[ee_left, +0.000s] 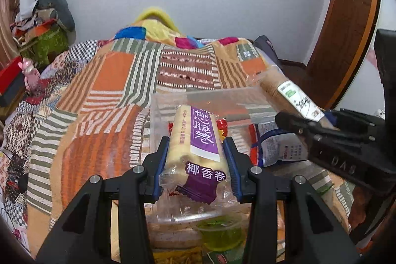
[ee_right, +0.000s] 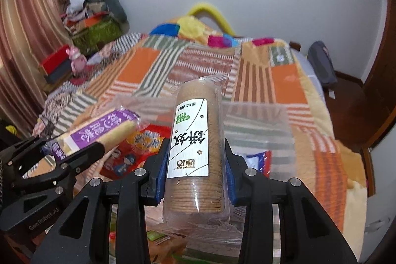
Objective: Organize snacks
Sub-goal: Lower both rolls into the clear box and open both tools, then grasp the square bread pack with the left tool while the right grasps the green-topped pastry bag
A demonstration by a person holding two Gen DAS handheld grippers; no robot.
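Left gripper (ee_left: 196,155) clamps the purple-labelled roll pack (ee_left: 198,137); right gripper (ee_right: 195,165) clamps the biscuit sleeve (ee_right: 195,147); both above the clear box (ee_left: 158,115) on the patchwork bedspread (ee_left: 111,81); only the right view shows red packets (ee_right: 123,162) inside.

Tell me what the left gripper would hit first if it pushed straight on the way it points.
Probably the clear plastic bin: the left gripper, shut on the purple-labelled pack of pale wafer rolls, aims into it. Depth is uncertain.

patchwork bedspread (ee_left: 123,81), white wall (ee_right: 297,4), striped curtain (ee_right: 29,29)
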